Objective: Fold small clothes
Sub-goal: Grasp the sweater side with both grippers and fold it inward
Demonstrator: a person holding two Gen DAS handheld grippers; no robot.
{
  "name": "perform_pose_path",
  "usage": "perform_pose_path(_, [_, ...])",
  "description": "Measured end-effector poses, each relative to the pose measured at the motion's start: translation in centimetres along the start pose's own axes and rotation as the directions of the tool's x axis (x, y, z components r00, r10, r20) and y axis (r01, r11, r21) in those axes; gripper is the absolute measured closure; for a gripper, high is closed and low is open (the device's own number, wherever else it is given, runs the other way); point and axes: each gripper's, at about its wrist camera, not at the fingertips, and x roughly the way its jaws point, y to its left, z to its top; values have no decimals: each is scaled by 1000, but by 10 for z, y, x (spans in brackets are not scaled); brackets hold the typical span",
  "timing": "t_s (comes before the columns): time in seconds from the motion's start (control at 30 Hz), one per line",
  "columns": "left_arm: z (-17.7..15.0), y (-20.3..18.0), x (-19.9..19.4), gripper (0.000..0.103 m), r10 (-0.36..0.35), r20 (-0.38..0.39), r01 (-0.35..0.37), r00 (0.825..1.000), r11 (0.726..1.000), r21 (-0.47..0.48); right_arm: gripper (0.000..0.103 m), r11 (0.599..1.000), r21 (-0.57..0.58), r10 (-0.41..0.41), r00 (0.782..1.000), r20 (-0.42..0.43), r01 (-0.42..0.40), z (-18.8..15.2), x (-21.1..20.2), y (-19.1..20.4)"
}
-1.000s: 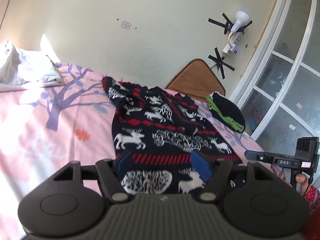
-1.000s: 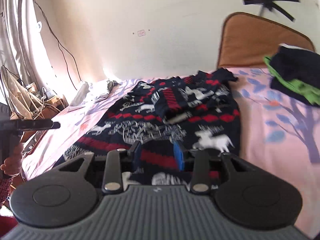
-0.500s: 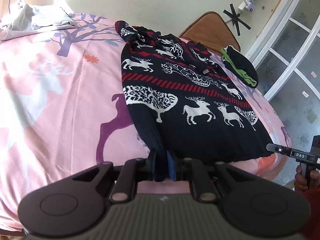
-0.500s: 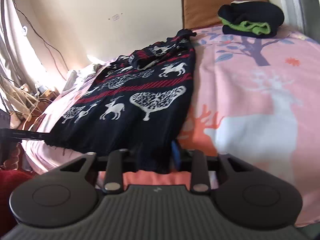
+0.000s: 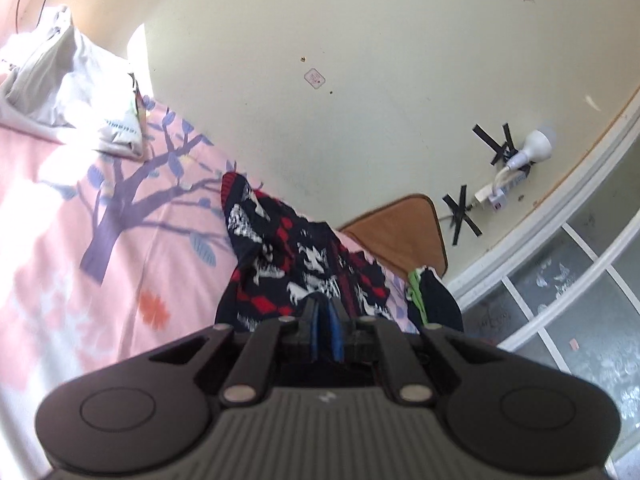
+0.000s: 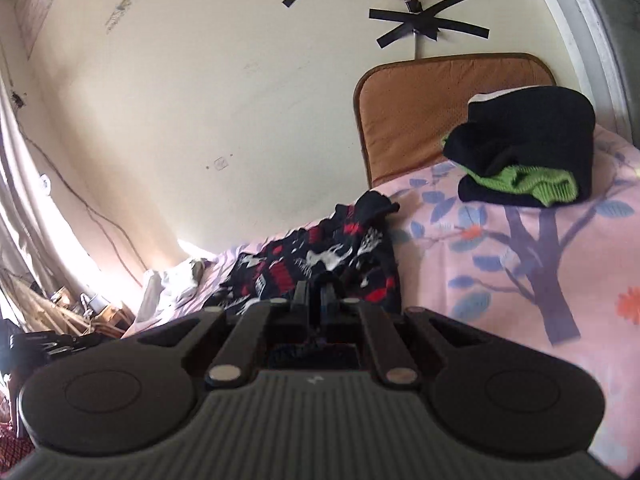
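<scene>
Pink tree-print bedsheet underlies both grippers. Left gripper and right gripper each have jaws closed, clamping dark knit of the patterned sweater, whose long axis runs toward the wall. Beyond the sweater: brown cushion, folded black-green garment, taped power adapter.

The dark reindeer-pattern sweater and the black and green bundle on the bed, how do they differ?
The dark reindeer-pattern sweater is patterned in red and white; the black and green bundle is plain. The sweater lies rumpled mid-bed; the bundle sits compact by the brown cushion. Both rest on the pink bedsheet.
</scene>
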Motion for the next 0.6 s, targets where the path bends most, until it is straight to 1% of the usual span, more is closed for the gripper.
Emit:
perform_pose_path(0.07, [18, 7, 35, 92, 60, 39, -58, 997, 998, -34, 94, 998, 38, -56, 998, 7, 56, 20, 40, -12])
perform_pose_path(0.1, [24, 10, 49, 88, 92, 42, -91, 995, 995, -27, 91, 996, 41, -85, 996, 14, 84, 25, 57, -17])
perform_pose_path(0.13, [26, 12, 59, 82, 138, 38, -138, 990, 990, -18, 85, 991, 28, -134, 991, 23, 133, 27, 73, -21])
perform_pose_path(0.17, [24, 15, 64, 79, 176, 27, -176, 984, 984, -21, 75, 982, 22, -186, 983, 11, 185, 26, 83, -25])
perform_pose_path(0.2, [20, 16, 63, 68, 164, 20, -164, 986, 986, -15, 74, 977, 30, -210, 978, -13, 210, 24, 86, -28])
perform_pose_path(0.23, [14, 18, 60, 53, 136, 17, -136, 991, 991, 9, 74, 983, 42, -179, 983, -28, 180, 19, 81, -30])
perform_pose_path(0.27, [8, 19, 56, 46, 134, 16, -134, 991, 990, 44, 66, 989, 44, -140, 990, -31, 141, 13, 73, -31])
perform_pose_path(0.3, [2, 20, 53, 42, 162, 16, -162, 987, 984, 74, 60, 991, 39, -127, 991, -32, 129, 6, 65, -32])
perform_pose_path(0.33, [-3, 22, 51, 42, 190, 7, -190, 982, 977, 100, 51, 991, 23, -134, 990, -33, 135, -3, 56, -32])
perform_pose_path(0.37, [-7, 24, 50, 42, 199, -13, -197, 980, 974, 113, 51, 989, 4, -146, 989, -37, 146, -9, 50, -31])
perform_pose_path(0.43, [-15, 27, 53, 42, 194, -58, -186, 979, 976, 115, 51, 986, -26, -163, 985, -54, 162, -23, 41, -29])
perform_pose_path(0.5, [-21, 25, 59, 42, 200, -84, -187, 976, 973, 137, 51, 987, -38, -158, 985, -70, 155, -33, 35, -30])
perform_pose_path(0.53, [-23, 24, 63, 46, 210, -90, -195, 974, 969, 152, 51, 987, -40, -157, 984, -80, 154, -37, 34, -30])
perform_pose_path(0.57, [-26, 21, 70, 48, 244, -100, -224, 964, 958, 181, 52, 987, -45, -160, 983, -93, 157, -40, 35, -29])
perform_pose_path(0.6, [-28, 20, 78, 63, 316, -112, -286, 942, 932, 221, 53, 985, -67, -168, 980, -102, 162, -43, 39, -26])
